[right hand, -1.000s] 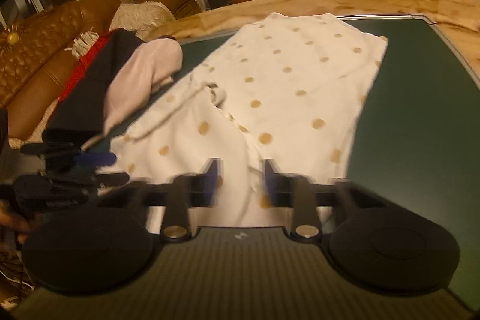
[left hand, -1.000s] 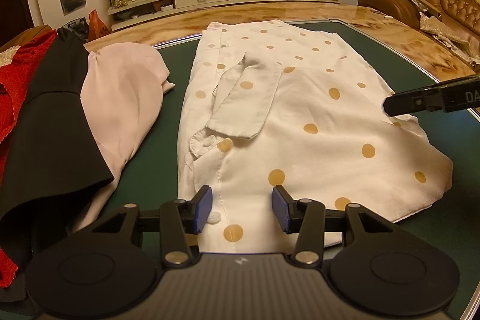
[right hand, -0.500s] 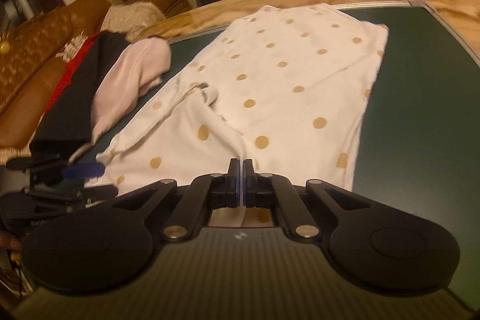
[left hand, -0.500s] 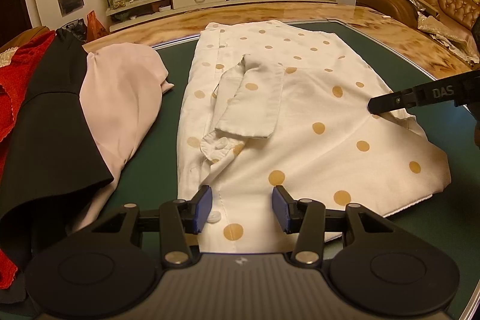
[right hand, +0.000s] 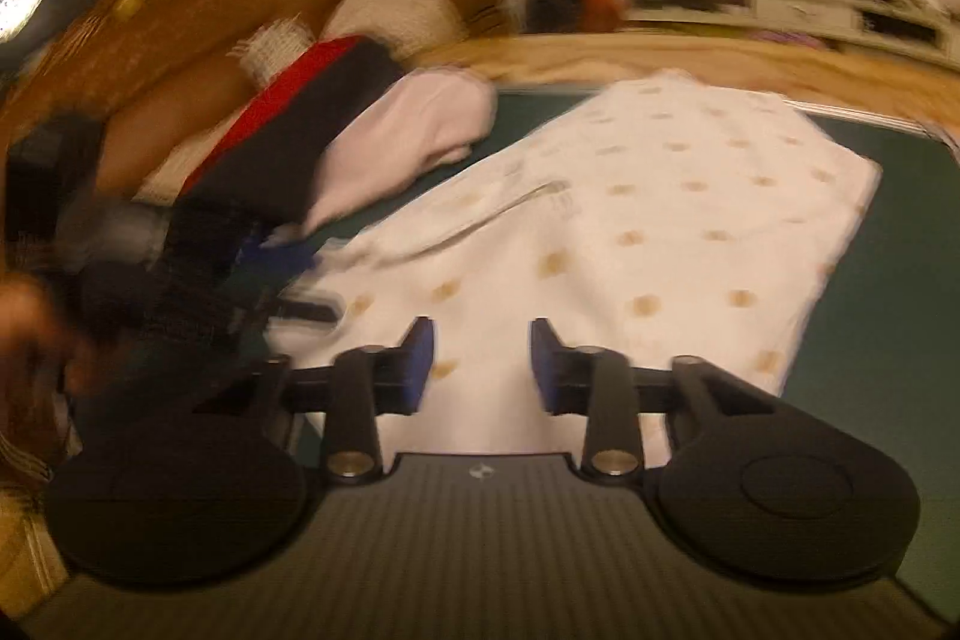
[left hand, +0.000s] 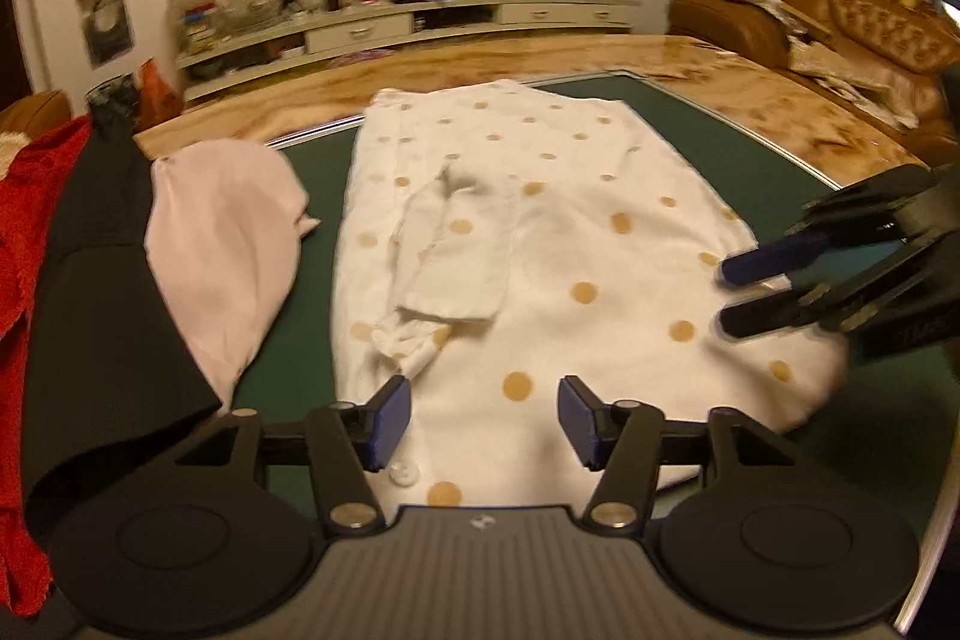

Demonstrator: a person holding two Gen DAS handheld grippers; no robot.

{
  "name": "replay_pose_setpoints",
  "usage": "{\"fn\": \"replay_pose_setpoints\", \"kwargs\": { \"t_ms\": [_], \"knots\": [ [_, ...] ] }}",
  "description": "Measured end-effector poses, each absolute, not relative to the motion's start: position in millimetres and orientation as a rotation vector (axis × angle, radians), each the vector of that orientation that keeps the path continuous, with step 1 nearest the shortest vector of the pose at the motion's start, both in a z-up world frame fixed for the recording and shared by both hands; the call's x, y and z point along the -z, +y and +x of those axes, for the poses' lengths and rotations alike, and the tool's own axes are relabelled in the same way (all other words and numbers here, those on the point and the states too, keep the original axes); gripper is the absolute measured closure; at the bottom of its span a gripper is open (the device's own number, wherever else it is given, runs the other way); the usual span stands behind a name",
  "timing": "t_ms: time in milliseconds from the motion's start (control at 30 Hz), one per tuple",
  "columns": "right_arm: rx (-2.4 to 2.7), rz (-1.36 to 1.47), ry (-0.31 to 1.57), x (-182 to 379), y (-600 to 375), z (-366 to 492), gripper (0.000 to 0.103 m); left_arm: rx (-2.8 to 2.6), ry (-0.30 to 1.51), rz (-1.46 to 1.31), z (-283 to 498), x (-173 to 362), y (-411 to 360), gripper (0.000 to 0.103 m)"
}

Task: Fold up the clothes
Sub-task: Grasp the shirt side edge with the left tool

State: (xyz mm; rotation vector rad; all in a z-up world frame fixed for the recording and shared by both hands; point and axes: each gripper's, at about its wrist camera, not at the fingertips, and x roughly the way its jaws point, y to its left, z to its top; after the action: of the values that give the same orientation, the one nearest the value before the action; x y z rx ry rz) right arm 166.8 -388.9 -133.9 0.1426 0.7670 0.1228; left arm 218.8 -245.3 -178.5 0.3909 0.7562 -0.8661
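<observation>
spotted shirt [left hand: 540, 244] lies lengthwise away

White garment [left hand: 540, 244], tan dots; green table [left hand: 720, 148]; pink cloth [left hand: 222, 244].

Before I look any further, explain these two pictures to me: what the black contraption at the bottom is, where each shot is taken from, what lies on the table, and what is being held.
There is no robot here. A person holds a hand-operated claw in each hand, with a camera on each looking forward along its two fingers.

One picture looks out from the left claw, whose black arms and blue pads fill the bottom. The right claw pokes in from the right edge. The other picture is the right claw's own view, blurred by motion.

On the green table lies a white polka-dot garment, spread flat with a sleeve folded onto it. Beside it sits a pile: a pale pink garment, a black garment and a red garment.

Nothing is held. Both claws are opening just above the dotted cloth, with no fabric pinched.
</observation>
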Motion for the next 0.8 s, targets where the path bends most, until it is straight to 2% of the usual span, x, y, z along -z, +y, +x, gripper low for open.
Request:
{"fn": "replay_pose_setpoints", "kwargs": {
  "t_ms": [33,67,200,333,500,633,700,733,767,800],
  "knots": [
    [-0.093,0.094,0.816,143,-385,172,0.059,0.874,0.754,0.406,216,178,-246,0.029],
    [-0.066,0.072,0.857,151,-385,176,0.059,0.875,0.752,0.430,213,179,-245,0.028],
    [-0.096,0.074,0.795,141,-388,162,0.059,0.894,0.746,0.449,205,178,-237,0.028],
    [-0.265,-0.160,0.758,127,-353,146,0.046,0.907,0.750,0.444,203,176,-231,0.028],
    [-0.272,-0.571,0.752,156,-299,136,0.046,0.928,0.758,0.442,200,174,-226,0.028],
    [-0.241,-0.656,0.744,166,-294,143,0.046,0.948,0.750,0.455,197,174,-225,0.022],
    [-0.253,-0.635,0.756,164,-298,147,0.054,0.953,0.740,0.481,196,175,-227,0.020],
    [-0.257,-0.616,0.765,163,-301,150,0.071,0.953,0.733,0.499,195,176,-229,0.018],
    [-0.261,-0.597,0.774,162,-304,153,0.082,0.955,0.724,0.522,194,176,-232,0.017],
    [-0.259,-0.585,0.772,158,-306,154,0.084,0.957,0.714,0.547,193,178,-234,0.017]
  ]
}}
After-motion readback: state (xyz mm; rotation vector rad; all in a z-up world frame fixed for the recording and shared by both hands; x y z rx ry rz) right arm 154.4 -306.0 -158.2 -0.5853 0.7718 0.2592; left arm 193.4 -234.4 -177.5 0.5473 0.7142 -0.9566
